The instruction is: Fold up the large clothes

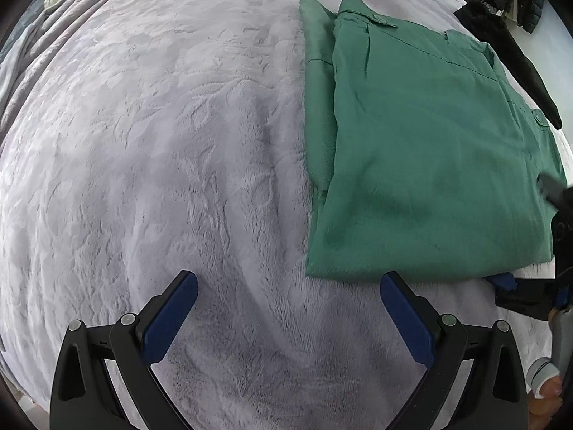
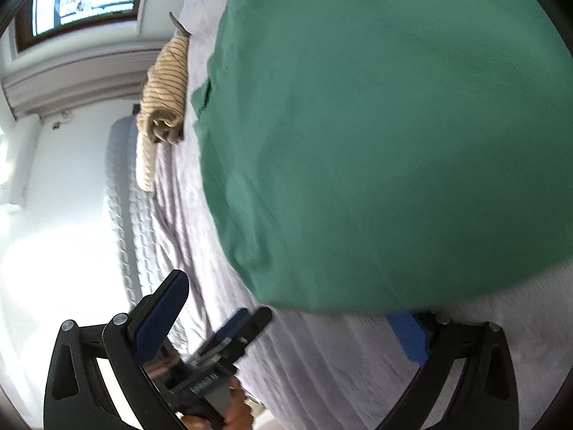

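Green garment (image 1: 422, 150) lies folded on the bedspread (image 1: 161, 143); left gripper (image 1: 288, 319) and right gripper (image 2: 290, 322) gape empty, the right perhaps under its near hem. Smooth edges square before releasing.

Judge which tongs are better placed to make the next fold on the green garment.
Probably the right tongs: they are open at the green garment with its near edge draped over one finger. The left tongs are also open, but over bare grey blanket beside the garment's corner.
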Demonstrator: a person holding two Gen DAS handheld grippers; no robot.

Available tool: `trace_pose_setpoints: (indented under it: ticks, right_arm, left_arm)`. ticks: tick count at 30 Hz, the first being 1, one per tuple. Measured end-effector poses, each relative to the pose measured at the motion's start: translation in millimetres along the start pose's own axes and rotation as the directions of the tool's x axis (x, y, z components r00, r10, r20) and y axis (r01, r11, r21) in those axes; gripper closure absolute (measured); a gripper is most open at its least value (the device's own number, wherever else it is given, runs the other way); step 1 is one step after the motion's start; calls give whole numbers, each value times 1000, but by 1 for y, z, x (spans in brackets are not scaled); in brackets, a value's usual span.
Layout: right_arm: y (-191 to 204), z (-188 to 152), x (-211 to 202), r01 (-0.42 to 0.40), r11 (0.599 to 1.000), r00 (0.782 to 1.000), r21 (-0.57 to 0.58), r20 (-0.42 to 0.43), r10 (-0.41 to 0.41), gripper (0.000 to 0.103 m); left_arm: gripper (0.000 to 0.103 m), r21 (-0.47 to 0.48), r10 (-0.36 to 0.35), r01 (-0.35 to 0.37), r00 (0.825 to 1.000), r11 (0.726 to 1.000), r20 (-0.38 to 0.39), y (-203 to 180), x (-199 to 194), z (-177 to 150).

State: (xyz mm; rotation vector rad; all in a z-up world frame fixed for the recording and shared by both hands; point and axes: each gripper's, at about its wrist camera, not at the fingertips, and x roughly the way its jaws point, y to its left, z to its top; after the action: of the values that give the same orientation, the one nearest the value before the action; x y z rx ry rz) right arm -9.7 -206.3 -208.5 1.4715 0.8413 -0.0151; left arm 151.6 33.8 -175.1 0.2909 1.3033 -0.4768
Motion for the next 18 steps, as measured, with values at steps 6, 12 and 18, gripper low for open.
trace_pose_setpoints:
  ticks: [6, 12, 18]
  right_arm:
    - [3, 7, 15, -69, 996, 998, 53, 17, 68, 1]
    - [-4, 10, 7, -52, 996, 998, 72, -30, 54, 79]
    - [23, 21, -18, -103, 994, 995, -35, 1, 103, 96]
  left_arm:
    - [1, -30, -33, 33, 999, 999, 13, -3, 4, 18]
    - [1, -183, -233, 243, 970, 953, 75, 25, 5, 45]
    - [1, -288, -557, 556, 826, 780, 87, 32, 21, 81]
